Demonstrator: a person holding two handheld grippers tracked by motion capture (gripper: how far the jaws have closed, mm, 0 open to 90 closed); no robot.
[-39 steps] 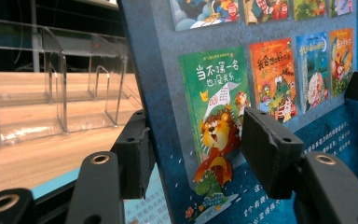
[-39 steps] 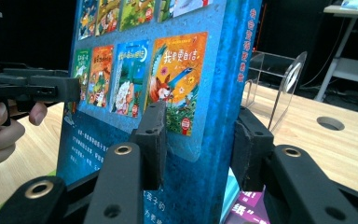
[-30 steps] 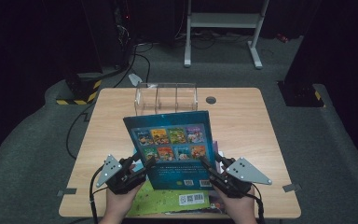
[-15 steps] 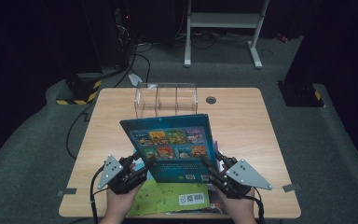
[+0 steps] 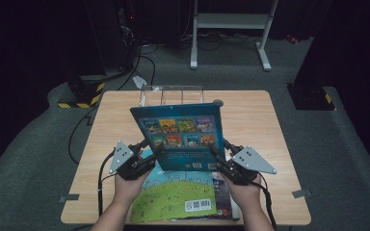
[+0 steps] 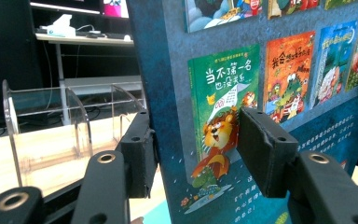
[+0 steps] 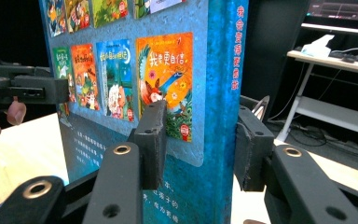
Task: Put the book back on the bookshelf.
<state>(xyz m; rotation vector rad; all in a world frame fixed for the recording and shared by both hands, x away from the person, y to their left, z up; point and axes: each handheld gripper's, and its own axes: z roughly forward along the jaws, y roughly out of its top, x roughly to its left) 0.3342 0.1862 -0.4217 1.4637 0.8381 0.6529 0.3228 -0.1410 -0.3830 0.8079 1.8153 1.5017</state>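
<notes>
A blue picture book [image 5: 180, 137] with small cover pictures stands upright in the air above the table's near half. My left gripper [image 5: 151, 155] is shut on its left edge, and the pads clamp that edge [image 6: 198, 154] from both sides. My right gripper [image 5: 218, 155] is shut on the spine side [image 7: 198, 144], one pad on the cover and the other behind the spine. A clear acrylic rack [image 5: 171, 94] with dividers stands just beyond the book at the table's far edge, and the same rack [image 6: 51, 126] appears left of the book.
A green-covered book [image 5: 173, 197] lies flat at the wooden table's [image 5: 270, 130] front edge, with another book [image 5: 224, 192] partly under it. A small dark round object [image 5: 218, 102] sits beside the rack. Cables and a white stand lie on the floor beyond.
Both hands have carried the blue book away from the front edge, toward the rack and slightly up. Both grips stay the same.
</notes>
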